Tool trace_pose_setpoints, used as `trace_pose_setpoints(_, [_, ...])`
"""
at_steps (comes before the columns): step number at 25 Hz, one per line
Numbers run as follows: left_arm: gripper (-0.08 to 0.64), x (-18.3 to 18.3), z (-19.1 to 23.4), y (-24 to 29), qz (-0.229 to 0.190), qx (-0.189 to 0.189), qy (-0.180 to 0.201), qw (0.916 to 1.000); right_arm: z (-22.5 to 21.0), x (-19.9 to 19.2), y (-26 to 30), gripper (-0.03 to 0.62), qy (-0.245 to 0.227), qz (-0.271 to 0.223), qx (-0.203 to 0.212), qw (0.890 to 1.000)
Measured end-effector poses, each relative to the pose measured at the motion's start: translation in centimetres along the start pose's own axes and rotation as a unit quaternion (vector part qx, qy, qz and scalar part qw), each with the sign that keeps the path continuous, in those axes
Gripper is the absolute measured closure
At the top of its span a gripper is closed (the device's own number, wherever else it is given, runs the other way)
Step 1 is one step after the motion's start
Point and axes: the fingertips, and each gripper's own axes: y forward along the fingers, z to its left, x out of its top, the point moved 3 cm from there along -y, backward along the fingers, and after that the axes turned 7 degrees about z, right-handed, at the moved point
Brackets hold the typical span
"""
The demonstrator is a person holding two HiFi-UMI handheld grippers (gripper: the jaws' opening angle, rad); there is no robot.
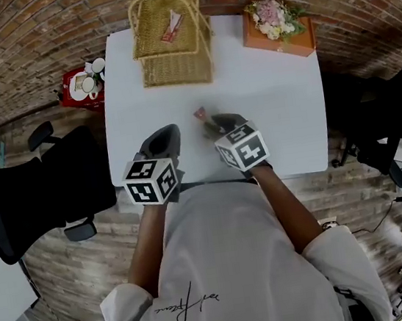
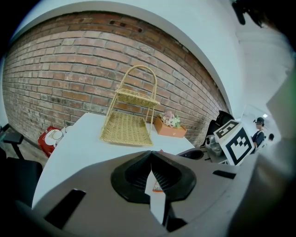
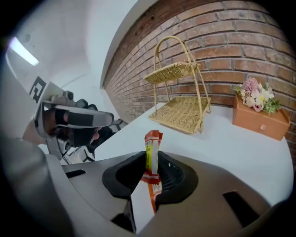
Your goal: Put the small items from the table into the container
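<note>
An orange snack packet (image 3: 151, 155) stands upright between the jaws of my right gripper (image 3: 152, 162), which is shut on it just above the white table (image 1: 283, 107). From the head view the packet's end (image 1: 199, 113) pokes out ahead of that gripper (image 1: 214, 124). The wicker two-tier basket (image 1: 173, 69) stands at the table's far edge with another packet (image 1: 172, 26) in its top tier. My left gripper (image 1: 165, 142) hovers at the near left, jaws shut with nothing held (image 2: 151, 159). Both gripper views show the basket (image 2: 127, 127) (image 3: 182, 109) ahead.
An orange box of flowers (image 1: 278, 30) sits at the table's far right corner. A red stand with cups (image 1: 83, 85) is left of the table, and a black office chair (image 1: 42, 189) is at the near left. A brick wall runs behind the table.
</note>
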Motion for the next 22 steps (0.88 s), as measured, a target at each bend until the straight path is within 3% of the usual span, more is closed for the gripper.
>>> trace_pose_setpoints(22, [0.551, 1.3, 0.4, 2.0, -0.003, -0.024, 0.0, 0.9997, -1.9, 4.6, -0.1, 0.502, -0.021, -0.023, -0.009, 0.999])
